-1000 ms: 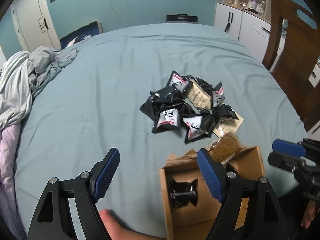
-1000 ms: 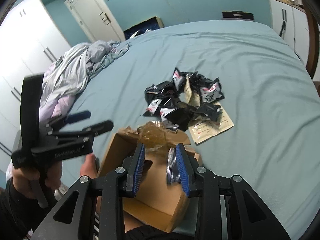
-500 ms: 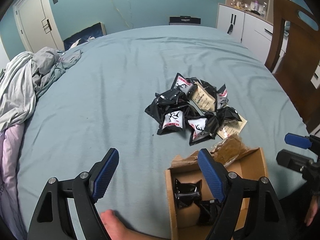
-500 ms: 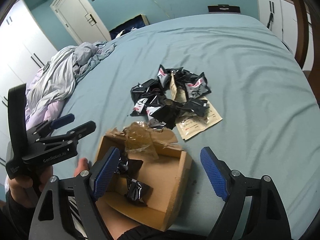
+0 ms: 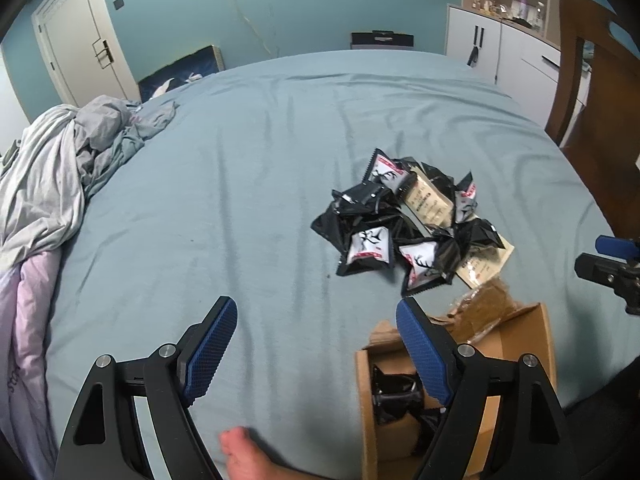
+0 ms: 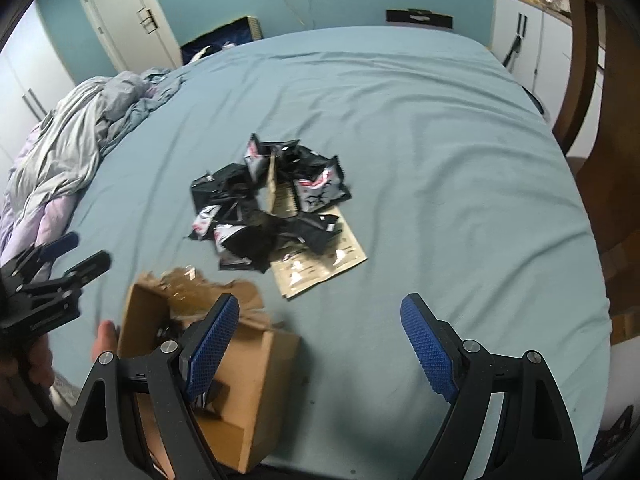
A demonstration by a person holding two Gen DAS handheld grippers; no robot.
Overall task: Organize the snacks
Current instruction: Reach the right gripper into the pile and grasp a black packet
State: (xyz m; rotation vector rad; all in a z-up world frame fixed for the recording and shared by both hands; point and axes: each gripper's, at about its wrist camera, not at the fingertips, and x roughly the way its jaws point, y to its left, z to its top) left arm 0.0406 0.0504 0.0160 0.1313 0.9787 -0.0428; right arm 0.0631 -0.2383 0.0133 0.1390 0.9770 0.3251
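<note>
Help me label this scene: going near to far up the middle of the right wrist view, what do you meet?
Cardboard box → flat beige packet → pile of black snack packets → bare blue bedsheet → black item at the wall.

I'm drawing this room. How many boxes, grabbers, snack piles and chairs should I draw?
Cardboard box: 1
Grabbers, the left gripper and the right gripper: 2
Snack pile: 1
Wooden chair: 1
Total: 5

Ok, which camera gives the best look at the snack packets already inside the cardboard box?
The left wrist view: it looks down into the cardboard box, showing black snack packets on its floor. The right wrist view sees the box from outside, blurred, its inside mostly hidden.
</note>
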